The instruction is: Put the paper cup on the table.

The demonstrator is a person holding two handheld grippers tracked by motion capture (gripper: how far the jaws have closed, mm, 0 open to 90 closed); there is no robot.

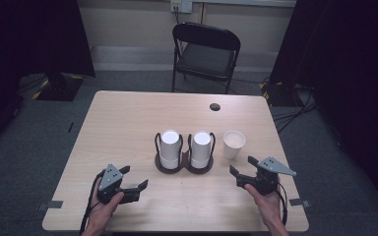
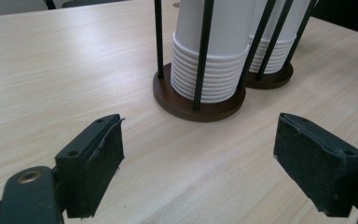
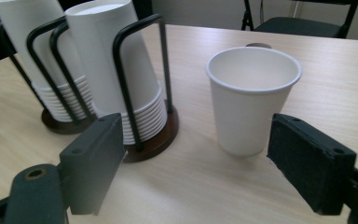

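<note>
Two stacks of upside-down white paper cups stand in a dark twin wire holder [image 1: 183,166] mid-table: the left stack [image 1: 169,147] and the right stack [image 1: 201,148]. A single white cup [image 1: 234,144] stands upright just right of the holder, mouth up and with nothing inside [image 3: 251,100]. My right gripper [image 1: 242,165] sits on the near side of that cup, a short way back from it, jaws open and nothing between them. My left gripper [image 1: 134,177] rests near the front left of the holder [image 2: 200,105], also open with nothing in it.
A black folding chair [image 1: 205,54] stands beyond the table's far edge. A small dark round hole [image 1: 215,106] sits in the tabletop near the far right. Bare wood lies to the left of the holder and along the near edge.
</note>
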